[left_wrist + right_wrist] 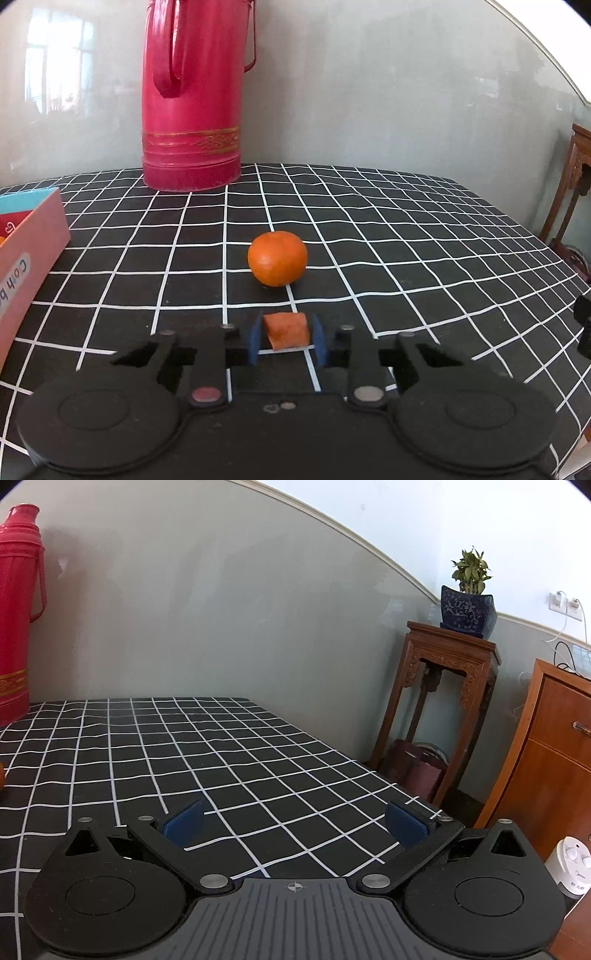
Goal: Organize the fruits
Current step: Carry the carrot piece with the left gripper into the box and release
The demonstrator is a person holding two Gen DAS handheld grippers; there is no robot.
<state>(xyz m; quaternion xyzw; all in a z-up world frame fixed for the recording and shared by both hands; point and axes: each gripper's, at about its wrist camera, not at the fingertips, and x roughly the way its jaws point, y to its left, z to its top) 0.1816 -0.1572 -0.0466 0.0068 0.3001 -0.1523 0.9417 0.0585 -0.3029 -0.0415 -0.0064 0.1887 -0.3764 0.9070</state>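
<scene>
Black cloth with a white grid (406, 236) covers the table, which stands against a grey-green wall. A red thermos (192, 96) stands at the back edge and a pink box (33, 236) lies at the left. Beside the table stand a carved wooden stand (447, 698) bearing a potted plant (469, 594), and a wooden cabinet (554, 753). The left gripper (286, 338) has its blue pads nearly together around an orange peel piece (287, 330), touching it on one side at least. A whole tangerine (277, 258) sits on the cloth just beyond. The right gripper (293, 825) hangs spread wide, holding nothing.
</scene>
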